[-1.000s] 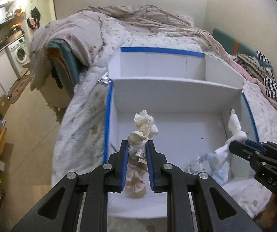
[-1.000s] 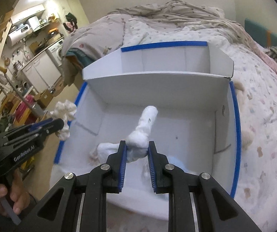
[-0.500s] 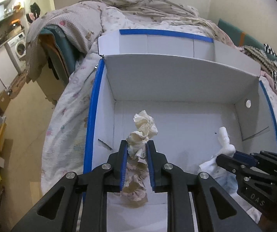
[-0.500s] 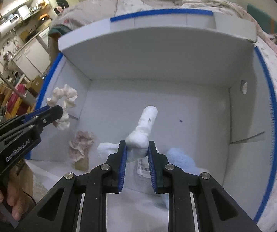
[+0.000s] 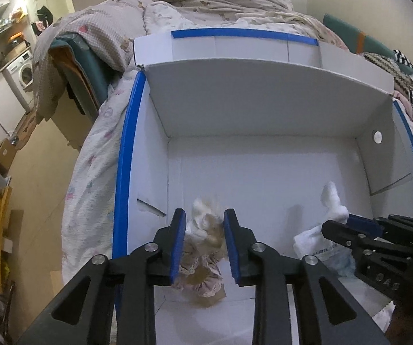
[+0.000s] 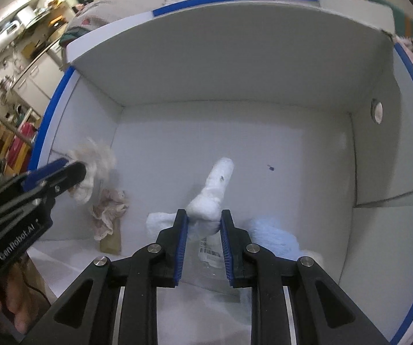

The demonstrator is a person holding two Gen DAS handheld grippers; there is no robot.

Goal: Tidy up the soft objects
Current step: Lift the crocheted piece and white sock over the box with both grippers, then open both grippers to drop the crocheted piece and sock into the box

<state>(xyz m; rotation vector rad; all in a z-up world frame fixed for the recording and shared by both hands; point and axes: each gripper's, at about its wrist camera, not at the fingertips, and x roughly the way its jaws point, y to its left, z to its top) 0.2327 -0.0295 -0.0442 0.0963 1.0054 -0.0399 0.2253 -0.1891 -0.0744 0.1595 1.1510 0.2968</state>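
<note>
A white box with blue-taped rims [image 5: 125,155] lies open on the bed. My left gripper [image 5: 203,230] is inside it with its jaws parted; a cream scrunchie [image 5: 206,221] sits loose and blurred between them, above a pink scrunchie [image 5: 203,281] on the box floor. My right gripper [image 6: 203,224] is shut on a white sock [image 6: 215,192] and holds it low in the box. It also shows in the left wrist view [image 5: 347,224]. The left gripper shows in the right wrist view [image 6: 71,172] with the cream scrunchie [image 6: 94,164] at its tips.
A light blue fluffy sock [image 6: 272,235] and a clear packet with a barcode label [image 6: 210,254] lie on the box floor under the right gripper. A rumpled quilt [image 5: 206,3] covers the bed behind the box. A kitchen with a washing machine [image 5: 25,72] is at the left.
Both grippers have moved deeper and lower into the box. My left gripper's jaws have opened and the cream scrunchie has slipped down between them. The right gripper still holds the white sock.
</note>
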